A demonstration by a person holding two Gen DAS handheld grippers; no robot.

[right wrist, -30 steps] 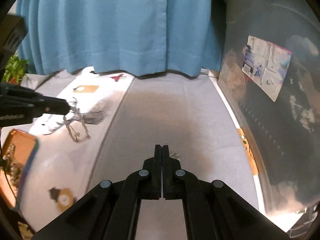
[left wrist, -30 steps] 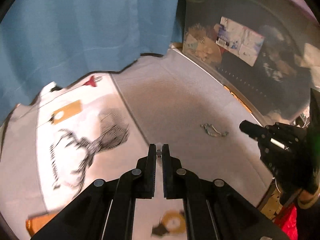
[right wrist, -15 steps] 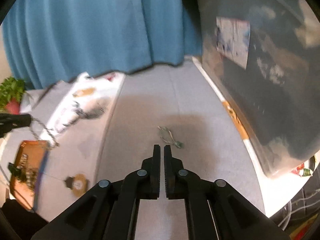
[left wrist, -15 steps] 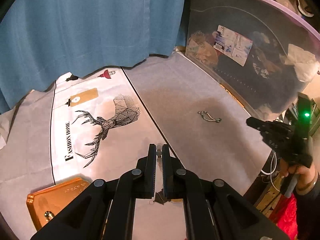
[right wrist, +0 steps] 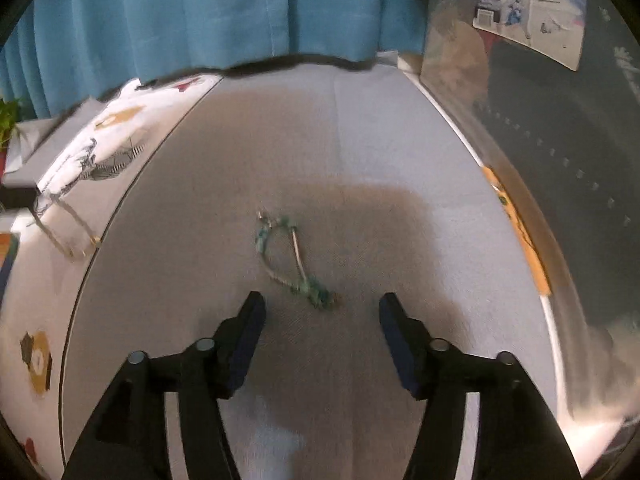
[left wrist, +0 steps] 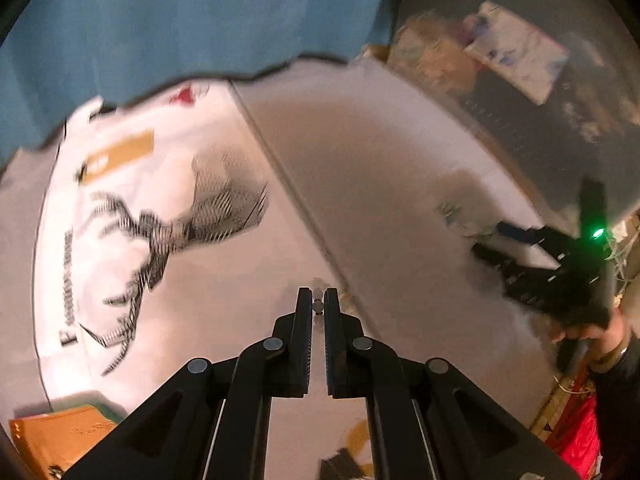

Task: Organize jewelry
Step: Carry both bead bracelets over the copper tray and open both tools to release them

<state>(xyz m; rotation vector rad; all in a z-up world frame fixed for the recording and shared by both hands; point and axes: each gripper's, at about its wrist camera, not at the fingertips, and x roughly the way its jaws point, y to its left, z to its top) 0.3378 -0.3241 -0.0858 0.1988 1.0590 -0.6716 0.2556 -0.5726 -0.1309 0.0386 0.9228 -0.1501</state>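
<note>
While right tool opens over bracelet (untouched) | left tool pinches chain

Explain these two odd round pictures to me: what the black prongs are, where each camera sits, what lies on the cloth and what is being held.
No robot here: a person holds a two-finger gripper in each hand, each with a wide-angle camera looking along its fingers.

The left wrist view shows the left gripper shut on a thin chain; a small bit shows between its tips. The chain hangs at the left edge of the right wrist view.

The right wrist view shows the right gripper, its jaws opening above a bracelet with green beads that lies on the grey cloth. Nothing is between the pads yet.

Also there: a white cloth with a printed deer, an orange tray, a blue curtain and a clear storage bin.
</note>
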